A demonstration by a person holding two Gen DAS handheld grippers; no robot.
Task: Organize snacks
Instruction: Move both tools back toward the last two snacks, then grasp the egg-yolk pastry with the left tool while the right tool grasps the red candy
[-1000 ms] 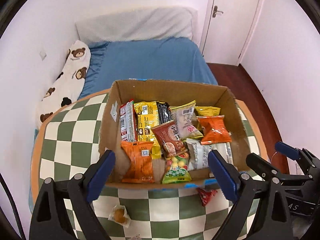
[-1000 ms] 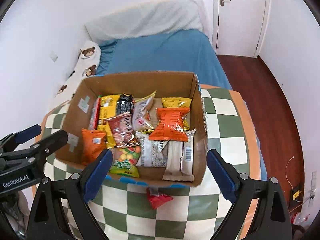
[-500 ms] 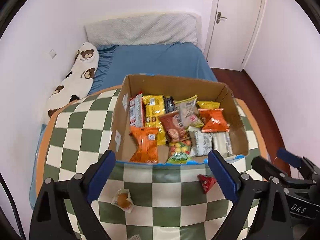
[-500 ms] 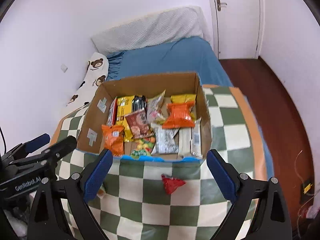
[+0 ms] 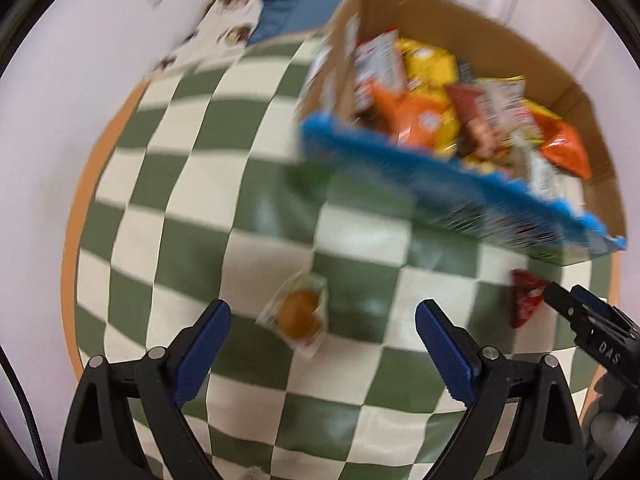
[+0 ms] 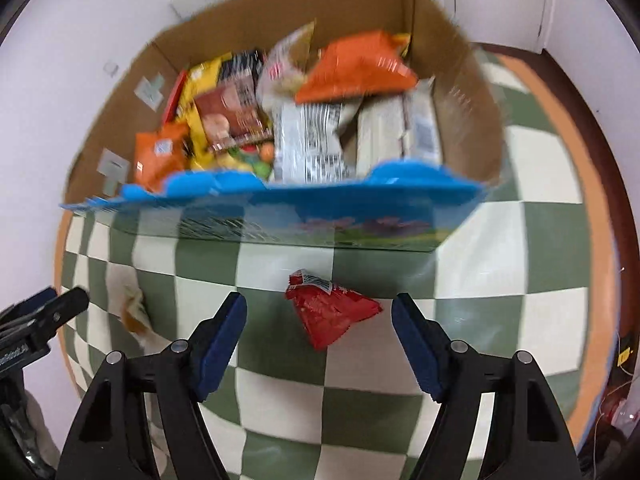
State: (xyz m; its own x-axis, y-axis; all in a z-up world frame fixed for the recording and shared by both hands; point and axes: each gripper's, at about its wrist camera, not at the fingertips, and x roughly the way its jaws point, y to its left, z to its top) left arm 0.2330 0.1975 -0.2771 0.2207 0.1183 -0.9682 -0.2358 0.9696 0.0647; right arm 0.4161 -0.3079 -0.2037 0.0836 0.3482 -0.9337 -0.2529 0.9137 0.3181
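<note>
A cardboard box (image 5: 440,24) with a blue front wall (image 6: 280,200), filled with several snack packs, stands on the checkered table (image 5: 180,200). A clear packet with an orange-brown pastry (image 5: 298,314) lies in front of it. My left gripper (image 5: 323,320) hangs open just above that packet, which lies between the finger lines. A red snack packet (image 6: 330,312) lies further right on the table. My right gripper (image 6: 319,314) is above it, jaws closing, the pads not touching it. The pastry packet (image 6: 136,314) and the red packet (image 5: 526,298) also show in the other views.
The table has an orange rim (image 6: 600,184) and ends close to a white wall (image 5: 52,100) on the left. A bear-print pillow (image 5: 224,28) and blue bed lie behind. Dark wood floor (image 6: 592,80) is on the right.
Both grippers have dropped from above the box towards the table in front of it. The loose packets now lie between the fingers. The right jaws stand narrower than before.
</note>
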